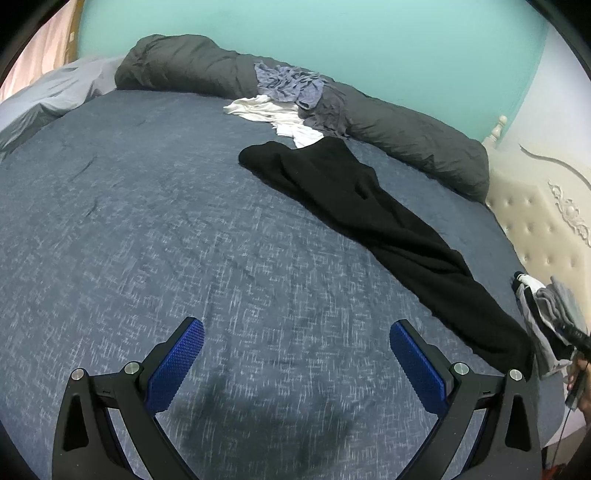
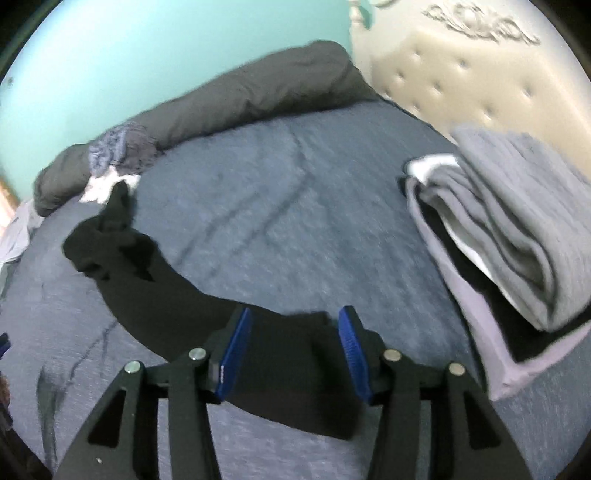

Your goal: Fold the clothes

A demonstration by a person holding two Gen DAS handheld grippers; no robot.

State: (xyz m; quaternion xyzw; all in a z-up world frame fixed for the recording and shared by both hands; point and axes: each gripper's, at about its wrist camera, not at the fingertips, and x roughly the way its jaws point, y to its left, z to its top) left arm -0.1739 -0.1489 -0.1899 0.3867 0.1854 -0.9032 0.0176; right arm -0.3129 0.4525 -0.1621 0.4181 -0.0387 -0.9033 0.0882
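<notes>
**A:** What is nearest each camera?

**B:** In the right wrist view, the right gripper [image 2: 293,347] has its 2 blue-padded fingers [image 2: 236,350] partly spread, straddling the near end of a long black fabric garment [image 2: 166,291], possibly trousers. The pads sit either side of the cloth and no pinch shows. In the left wrist view, the left gripper [image 1: 297,363] is spread wide over bare mottled blue bedspread [image 1: 147,221], holding nothing.

**A:** Where does the black garment run?

**B:** It lies in 1 twisted strip across the bed, from the right gripper away toward the wall, its far end bunched and touching a crumpled white cloth [image 1: 273,114].

**A:** And further off?

**B:** To the right, near the cream tufted headboard [image 2: 461,77], is a stack of folded grey, white and black clothes [image 2: 517,229]. At the far edge, a crumpled blue-grey garment [image 1: 290,83] rests on a long rolled dark grey duvet [image 1: 406,129], against a turquoise wall [image 1: 295,29].

**A:** What could go wrong?

**B:** My judgement: closing on this end may catch only the top layer, so the cloth slides out when lifted. The twist would fold in crooked unless flattened. Dragging the strip could pull the white cloth along with it. The right gripper is also near the folded stack, so a wide swing might topple it. The right view is motion-blurred, so exact contact is unclear.
</notes>
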